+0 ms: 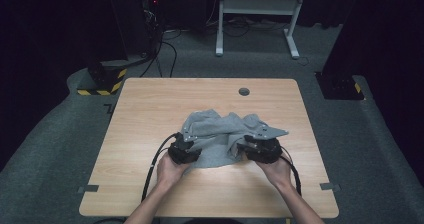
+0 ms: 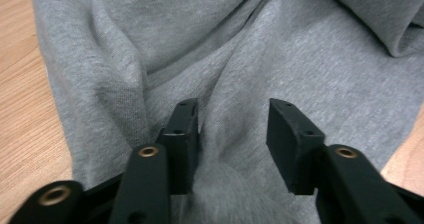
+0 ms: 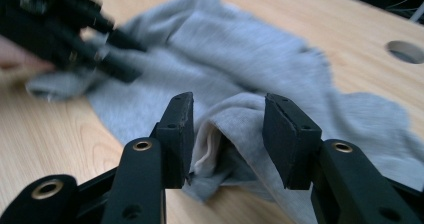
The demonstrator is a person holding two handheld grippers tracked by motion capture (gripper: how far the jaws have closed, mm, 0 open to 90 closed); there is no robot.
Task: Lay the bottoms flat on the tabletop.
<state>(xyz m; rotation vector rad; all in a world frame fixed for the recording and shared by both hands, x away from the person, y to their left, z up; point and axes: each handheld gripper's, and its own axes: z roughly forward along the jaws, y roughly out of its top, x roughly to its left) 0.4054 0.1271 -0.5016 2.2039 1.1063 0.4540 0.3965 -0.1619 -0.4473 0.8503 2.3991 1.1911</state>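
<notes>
High view: grey cloth point(image 1: 220, 136) crumpled at centre of the wooden table point(image 1: 150, 109). Left gripper point(image 1: 184, 151) sits on its lower left edge, right gripper point(image 1: 261, 149) on its lower right.

Left gripper view: jaws spread, a raised fold of cloth point(image 2: 235, 74) between them, table at left edge.

Right gripper view: jaws spread around a folded cloth point(image 3: 235, 119) edge at frame centre; left gripper point(image 3: 75, 29) blurred, upper left.
</notes>
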